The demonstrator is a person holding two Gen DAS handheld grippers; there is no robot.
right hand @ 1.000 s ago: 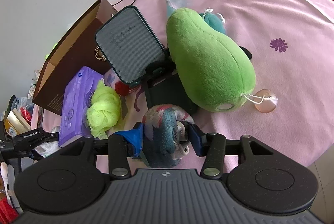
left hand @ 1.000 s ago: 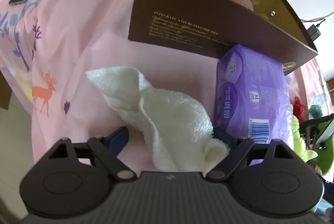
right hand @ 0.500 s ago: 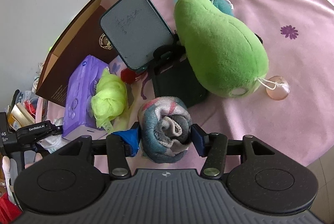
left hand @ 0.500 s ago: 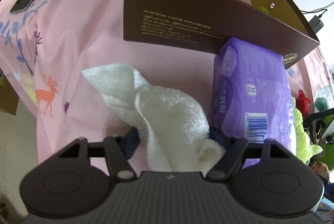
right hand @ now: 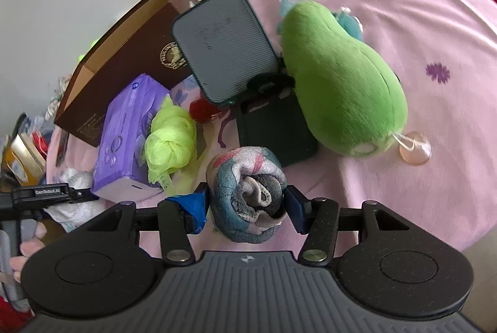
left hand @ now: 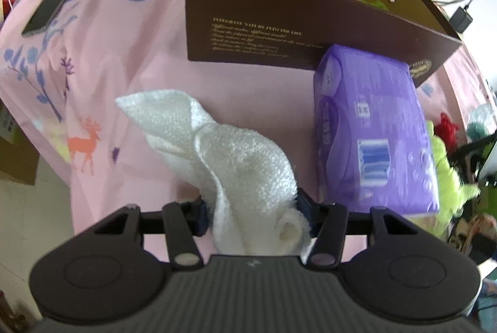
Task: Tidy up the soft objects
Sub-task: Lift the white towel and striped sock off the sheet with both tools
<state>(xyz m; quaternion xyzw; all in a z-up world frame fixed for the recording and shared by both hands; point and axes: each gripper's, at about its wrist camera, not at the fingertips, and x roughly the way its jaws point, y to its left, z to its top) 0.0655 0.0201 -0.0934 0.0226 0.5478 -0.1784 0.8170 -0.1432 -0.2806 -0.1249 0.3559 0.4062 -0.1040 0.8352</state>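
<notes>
Left gripper: fingers closed on the white towel, which drapes forward over the pink cloth
Right gripper: fingers clamped on the rolled sock bundle, grey, teal and pink
Surface: covered by the pink cloth printed with deer and plants
Brown box: open-topped, beyond the towel; soft items show over its rim, too blurred to identify
Purple pack: just right of the towel, its far end touching the brown box
Yellow-green mesh: bunched against the purple pack
Green plush: large, lying right of a dark speaker-like device
Phone: far left, well apart from the towel
</notes>
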